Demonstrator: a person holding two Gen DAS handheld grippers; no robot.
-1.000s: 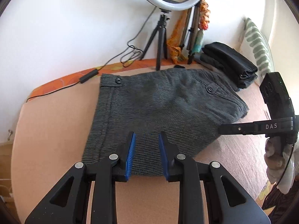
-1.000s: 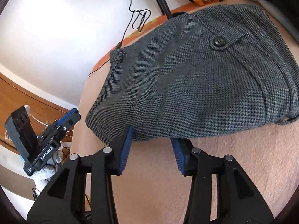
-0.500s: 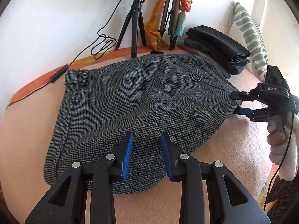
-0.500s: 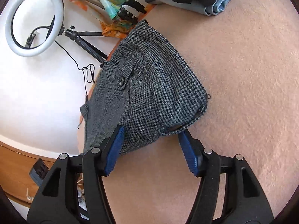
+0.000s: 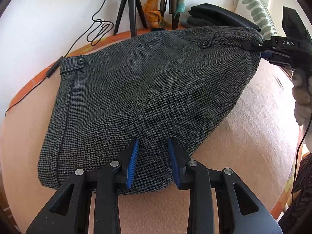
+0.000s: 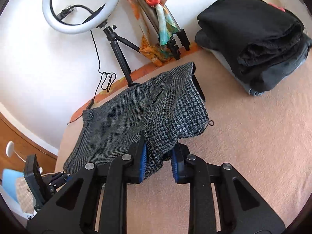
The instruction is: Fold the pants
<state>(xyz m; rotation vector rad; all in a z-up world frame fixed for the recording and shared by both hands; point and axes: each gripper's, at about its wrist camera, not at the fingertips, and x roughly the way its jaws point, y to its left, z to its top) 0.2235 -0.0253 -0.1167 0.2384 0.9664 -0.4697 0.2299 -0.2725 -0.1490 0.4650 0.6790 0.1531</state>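
The grey houndstooth pants (image 5: 148,89) lie folded on the pink bed surface (image 5: 243,136). My left gripper (image 5: 153,159) sits over the near edge of the pants with its blue pads apart, cloth between them. My right gripper (image 6: 159,161) holds the right end of the pants (image 6: 175,124) between its pads and has it raised off the bed. In the left wrist view the right gripper (image 5: 259,48) shows at the pants' far right corner. The left gripper (image 6: 56,179) shows at the lower left of the right wrist view.
A stack of folded dark clothes (image 6: 253,39) lies at the back right. A ring light on a tripod (image 6: 81,9) and colourful scarves (image 6: 158,23) stand against the white wall. A striped pillow (image 5: 253,9) lies beyond the stack.
My right gripper has swung to the pants' right end, narrowed around it and lifted it. My left gripper has moved forward over the near edge of the pants.
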